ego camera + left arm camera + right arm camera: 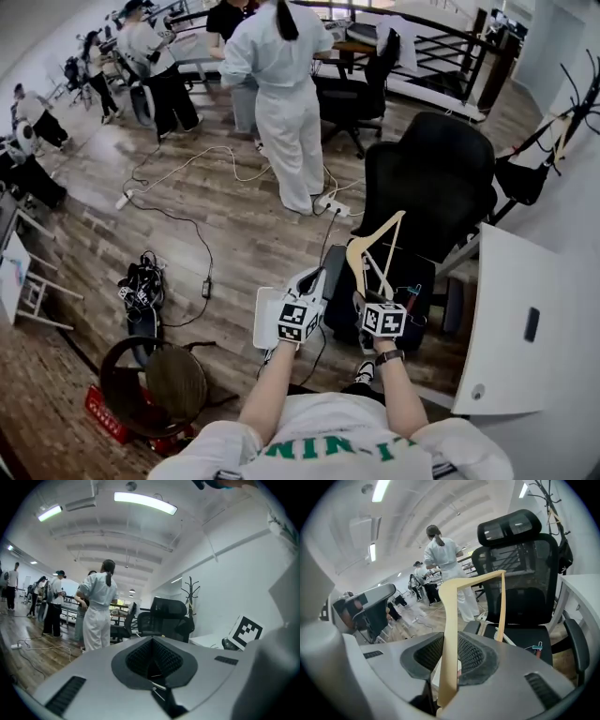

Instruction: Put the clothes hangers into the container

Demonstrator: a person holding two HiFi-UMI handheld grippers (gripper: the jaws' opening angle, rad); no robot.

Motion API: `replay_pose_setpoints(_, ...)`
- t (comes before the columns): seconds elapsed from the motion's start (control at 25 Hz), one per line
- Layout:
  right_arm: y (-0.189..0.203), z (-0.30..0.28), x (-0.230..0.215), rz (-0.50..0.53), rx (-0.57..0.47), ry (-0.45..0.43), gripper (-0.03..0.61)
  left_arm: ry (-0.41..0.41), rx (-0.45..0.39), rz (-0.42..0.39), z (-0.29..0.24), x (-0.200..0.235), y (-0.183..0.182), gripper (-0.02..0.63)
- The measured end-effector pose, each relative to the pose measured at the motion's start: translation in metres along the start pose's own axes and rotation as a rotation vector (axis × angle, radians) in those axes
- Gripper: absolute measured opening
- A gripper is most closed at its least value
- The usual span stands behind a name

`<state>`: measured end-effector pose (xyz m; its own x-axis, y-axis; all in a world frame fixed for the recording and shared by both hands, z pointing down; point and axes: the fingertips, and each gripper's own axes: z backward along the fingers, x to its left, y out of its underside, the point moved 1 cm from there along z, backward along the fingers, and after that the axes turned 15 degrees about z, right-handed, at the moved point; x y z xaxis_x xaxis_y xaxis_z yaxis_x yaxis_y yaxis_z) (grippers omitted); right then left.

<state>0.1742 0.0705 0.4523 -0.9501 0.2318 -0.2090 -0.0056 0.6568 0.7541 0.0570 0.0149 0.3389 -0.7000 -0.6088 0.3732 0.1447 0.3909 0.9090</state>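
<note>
In the head view I am looking down at both grippers held out over the wooden floor (234,234), with a black office chair (431,187) just ahead. The right gripper (367,298) is carrying a pale wooden clothes hanger (375,248), which is standing up out of it, well clear of floor and chair. The left gripper (307,281) is hanging just beside it over a pale flat thing (264,323) on the floor. That may be the container, but part of it is hiding under the gripper and I cannot be sure. In the left gripper view the jaws are sitting together with nothing between them, so that side is idling, free to steady the hanger if needed. In the right gripper view the jaws are closing narrowly on one arm of the hanger, the ribbed pads (474,656) pressing its flat faces. I judge that grip low on the arm is letting the frame ride upright, ready for lowering into the container.
</note>
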Motion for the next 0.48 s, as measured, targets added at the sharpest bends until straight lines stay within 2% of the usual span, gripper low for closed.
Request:
replay_pose_setpoints(0.12,-0.013,-0.025,0.044,0.061,0.014,-0.076,0.106,-0.079,-0.051,0.003,0.035,0.032,-0.019,0.012)
replay_pose_setpoints(0.48,-0.015,-0.087,0.16,0.189,0.068,-0.294,0.106,-0.277,-0.127,0.018,0.125,0.108,-0.029,0.012)
